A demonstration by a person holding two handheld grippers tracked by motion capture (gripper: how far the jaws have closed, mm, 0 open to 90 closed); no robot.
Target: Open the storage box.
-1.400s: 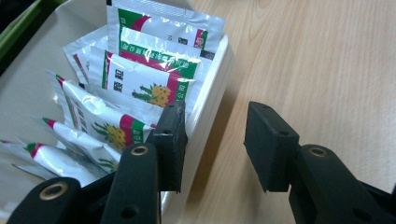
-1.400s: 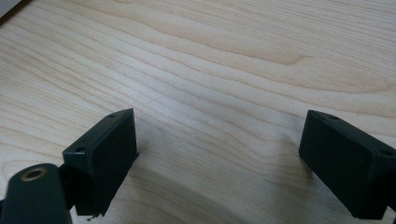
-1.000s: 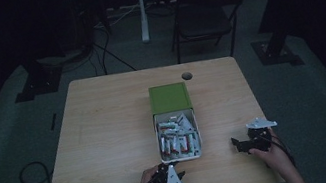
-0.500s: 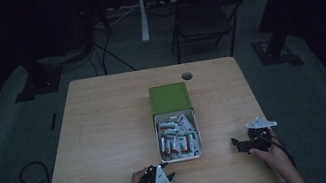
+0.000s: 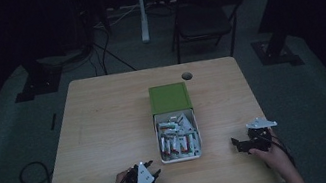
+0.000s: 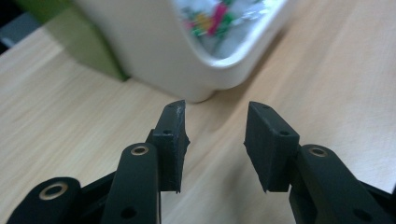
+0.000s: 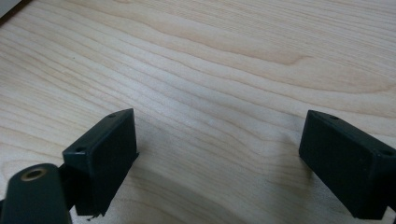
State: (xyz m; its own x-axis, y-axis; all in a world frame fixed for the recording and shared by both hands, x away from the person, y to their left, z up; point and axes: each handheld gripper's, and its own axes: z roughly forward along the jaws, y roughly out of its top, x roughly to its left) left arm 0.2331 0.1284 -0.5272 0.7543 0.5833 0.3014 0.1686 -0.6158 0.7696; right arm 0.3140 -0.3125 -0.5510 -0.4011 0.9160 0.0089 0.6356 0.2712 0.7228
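Now drawn back toward the near left corner of the table (image 5: 103, 112), away from the white tray (image 5: 162, 158) of batteries (image 5: 174, 143) and small packets; a second ago parked right at the tray's near left corner, half a second ago already sliding off leftward. Left gripper (image 5: 154, 167) with jaws narrowly parted and nothing between them, the gap unchanged throughout, tray corner (image 6: 201, 88) just ahead of the tips in the left gripper view. Probably a retreat with no pick made, so all contents left in the tray. Right gripper (image 5: 234, 143) low over bare wood to the tray's right, jaws wide and empty, same spot as before. Tray at the table's middle, touching the green box (image 5: 169, 98) behind it, unmoved.
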